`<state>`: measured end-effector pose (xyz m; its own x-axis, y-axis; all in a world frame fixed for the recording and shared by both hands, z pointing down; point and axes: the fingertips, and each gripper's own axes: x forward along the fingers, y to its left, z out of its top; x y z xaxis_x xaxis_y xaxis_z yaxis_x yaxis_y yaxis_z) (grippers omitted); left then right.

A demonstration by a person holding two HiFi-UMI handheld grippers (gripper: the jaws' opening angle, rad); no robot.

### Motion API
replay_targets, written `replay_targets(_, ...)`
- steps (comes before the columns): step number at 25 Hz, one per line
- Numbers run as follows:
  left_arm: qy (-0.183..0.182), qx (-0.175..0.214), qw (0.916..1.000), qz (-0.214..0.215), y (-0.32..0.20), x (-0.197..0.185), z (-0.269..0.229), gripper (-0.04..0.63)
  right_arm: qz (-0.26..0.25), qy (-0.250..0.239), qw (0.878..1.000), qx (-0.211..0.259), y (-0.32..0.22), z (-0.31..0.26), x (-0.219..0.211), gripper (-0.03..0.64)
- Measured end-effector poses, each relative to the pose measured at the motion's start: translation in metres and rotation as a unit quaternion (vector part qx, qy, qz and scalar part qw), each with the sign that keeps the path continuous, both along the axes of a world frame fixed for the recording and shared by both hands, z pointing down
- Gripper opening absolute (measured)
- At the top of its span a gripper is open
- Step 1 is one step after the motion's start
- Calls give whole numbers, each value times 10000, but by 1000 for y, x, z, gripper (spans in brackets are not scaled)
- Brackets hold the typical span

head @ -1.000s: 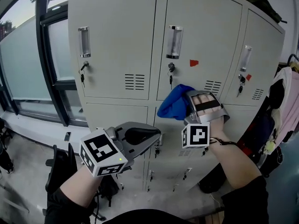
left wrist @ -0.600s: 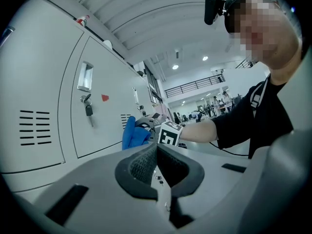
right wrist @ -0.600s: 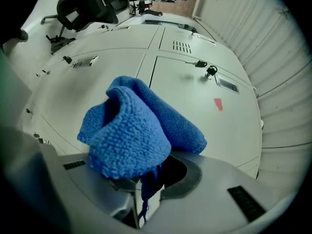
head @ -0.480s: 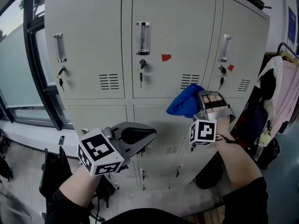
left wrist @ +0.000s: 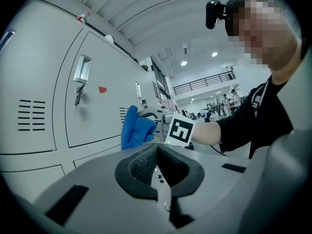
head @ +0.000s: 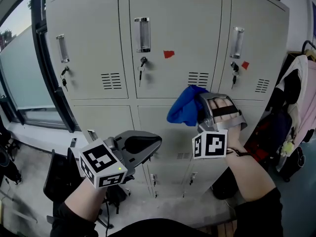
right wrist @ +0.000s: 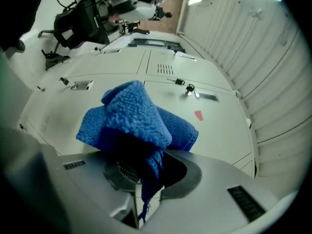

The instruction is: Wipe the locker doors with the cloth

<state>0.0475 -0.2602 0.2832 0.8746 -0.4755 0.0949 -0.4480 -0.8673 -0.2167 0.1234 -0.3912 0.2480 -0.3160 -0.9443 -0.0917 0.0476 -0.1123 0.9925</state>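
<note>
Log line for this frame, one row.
right gripper: shut on cloth | cloth: at middle locker door, contact unclear | left gripper: shut, empty

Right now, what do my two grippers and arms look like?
The left gripper and right gripper are grey moulded shells with dark ribbed pads. Each carries a white cube with black square markers; the left one shows a green light. Both sleeves are black.

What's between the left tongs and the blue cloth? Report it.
Nothing. The left gripper view shows bare air from the left tongs to the cloth, which the right tongs grip by the locker door.
</note>
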Motion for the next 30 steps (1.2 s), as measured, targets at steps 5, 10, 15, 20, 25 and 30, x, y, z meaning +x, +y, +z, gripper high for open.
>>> replay_targets(5,-12,-46,9997,-241,13,-22,14,8,-357,-467,9982,-110,37,5,-39,54)
replay_targets(10,105,-107,9995,-287,35,-63,21,8,-401,-970,9938,-376,78,17,-76,54)
replay_targets(15,213,-178,9994,-226,60,-109,36,8,-317,-1489,9853,-777,115,42,-115,54)
replay_targets(20,341,-233,9991,-111,91,-140,56,8,-511,-2263,9599,-1575,156,78,-158,54)
replay_targets(25,363,-302,9989,51,112,-146,77,8,-626,-3049,9202,-2374,185,114,-181,54)
replay_targets(30,339,-293,9990,-53,131,-141,91,8,-1232,-4225,8401,-3172,210,141,-186,54)
